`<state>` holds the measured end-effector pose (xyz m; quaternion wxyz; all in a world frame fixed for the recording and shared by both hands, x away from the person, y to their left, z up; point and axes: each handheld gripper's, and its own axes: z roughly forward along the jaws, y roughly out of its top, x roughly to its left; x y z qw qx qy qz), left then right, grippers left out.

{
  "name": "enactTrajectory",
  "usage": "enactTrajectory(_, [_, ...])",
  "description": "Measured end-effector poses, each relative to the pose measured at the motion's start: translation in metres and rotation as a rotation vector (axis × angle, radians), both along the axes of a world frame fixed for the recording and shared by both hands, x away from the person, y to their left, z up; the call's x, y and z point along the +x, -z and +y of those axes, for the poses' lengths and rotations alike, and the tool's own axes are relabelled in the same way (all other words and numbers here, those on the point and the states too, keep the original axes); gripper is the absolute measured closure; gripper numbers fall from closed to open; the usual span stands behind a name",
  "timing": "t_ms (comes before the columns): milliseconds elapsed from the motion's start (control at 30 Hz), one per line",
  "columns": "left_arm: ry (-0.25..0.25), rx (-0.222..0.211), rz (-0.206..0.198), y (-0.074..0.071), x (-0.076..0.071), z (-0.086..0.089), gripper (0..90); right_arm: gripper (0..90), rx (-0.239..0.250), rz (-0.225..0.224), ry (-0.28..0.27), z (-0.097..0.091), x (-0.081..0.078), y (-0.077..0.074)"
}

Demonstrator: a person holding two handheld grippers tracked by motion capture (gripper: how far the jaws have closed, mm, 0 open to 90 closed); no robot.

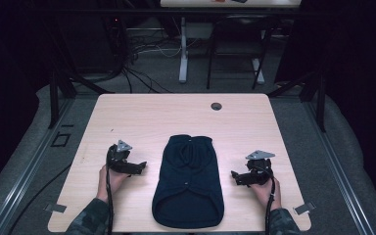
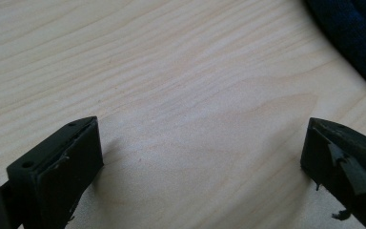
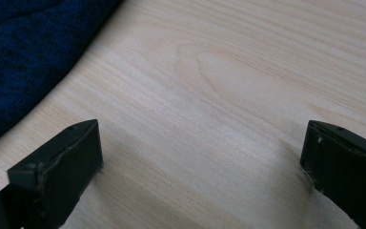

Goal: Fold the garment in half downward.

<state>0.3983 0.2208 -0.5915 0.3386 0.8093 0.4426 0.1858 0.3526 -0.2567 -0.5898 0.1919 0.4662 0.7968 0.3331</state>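
The pale wood-grain rectangular table [image 1: 142,117] carries one work item: a dark navy knitted sleeveless garment [image 1: 188,181], which lies flat at the middle of the near half with its wide hem toward the person and its narrow neck end pointing away.

The left gripper [image 1: 139,168] rests on the table just beside the garment's left edge. The right gripper [image 1: 236,177] rests near its right edge. On each gripper the jaws stand wide apart with nothing but bare wood between them, so neither holds anything.

The step in hand is judged to be the first grasp on the cloth. For a clean grasp, each gripper should approach low from its own side, slide one jaw under the fabric edge, and close on a single layer at matching points, which keeps the garment from skewing.

No brand, label or legible writing appears on the garment, grippers or table.
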Motion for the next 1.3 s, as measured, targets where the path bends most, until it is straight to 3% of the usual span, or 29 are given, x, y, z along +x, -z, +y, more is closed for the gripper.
enactTrajectory(633, [0.000, 0.000, -0.001, 0.000, 0.000, 0.000, 0.3, 0.0, -0.004, 0.000, -0.001, 0.000, 0.001, 0.000])
enactTrajectory(900, [0.002, -0.001, -0.009, -0.001, 0.000, -0.002, 2.2, 0.9, -0.011, 0.032, 0.005, 0.002, 0.004, -0.003])
enactTrajectory(1033, [0.034, 0.022, -0.014, -0.004, -0.002, -0.007, 4.4, 1.7, -0.011, 0.043, 0.013, 0.001, 0.004, -0.005])
enactTrajectory(1167, [0.050, 0.006, -0.007, -0.007, -0.002, -0.010, 4.2, 1.8, 0.018, 0.045, 0.006, 0.001, 0.003, -0.009])
enactTrajectory(1300, [0.060, -0.042, 0.016, -0.012, 0.002, -0.010, 4.2, 2.3, 0.038, 0.054, -0.017, 0.004, 0.003, -0.012])
